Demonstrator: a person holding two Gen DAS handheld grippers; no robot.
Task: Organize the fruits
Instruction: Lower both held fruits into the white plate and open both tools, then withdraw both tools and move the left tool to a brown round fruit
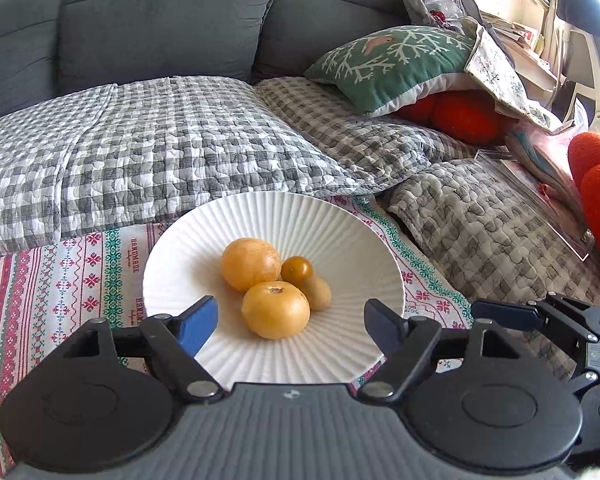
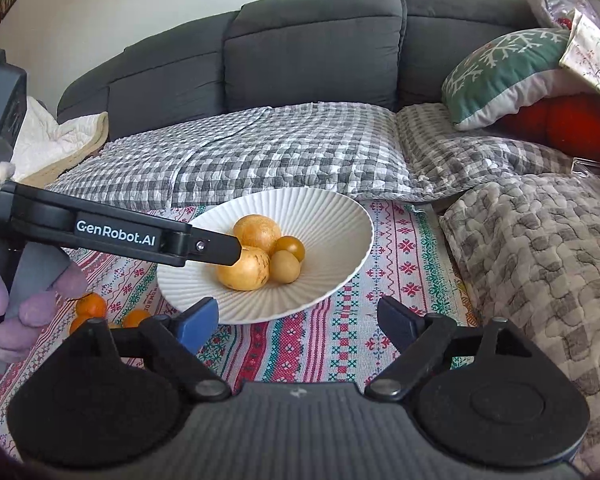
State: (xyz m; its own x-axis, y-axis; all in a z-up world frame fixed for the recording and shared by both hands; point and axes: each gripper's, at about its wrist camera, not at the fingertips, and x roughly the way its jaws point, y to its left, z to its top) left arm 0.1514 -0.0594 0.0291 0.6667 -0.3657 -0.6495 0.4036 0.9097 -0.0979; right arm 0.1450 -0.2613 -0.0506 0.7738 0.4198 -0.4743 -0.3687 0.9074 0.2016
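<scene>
Because the four yellow fruits (image 1: 275, 310) in the white plate (image 1: 204, 240) look smooth and roll-prone, grip across their widest part; both your left gripper (image 1: 290, 322) and right gripper (image 2: 298, 320) fingers are spread, empty.

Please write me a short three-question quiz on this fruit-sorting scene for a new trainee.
1. How many yellow fruits lie in the white plate?
A. two
B. four
C. six

2. True or false: the left gripper is shut on the nearest yellow fruit.

3. Fill in: in the right wrist view, small orange fruits lie on the patterned cloth, ______ the plate.

Key
1. B. Two larger and two smaller ones, clustered at the plate's middle.
2. False. Its fingers stand wide apart above the plate, either side of the fruit; no grip is seen.
3. Outside. They sit to the plate's left; the right gripper is open too.
</scene>
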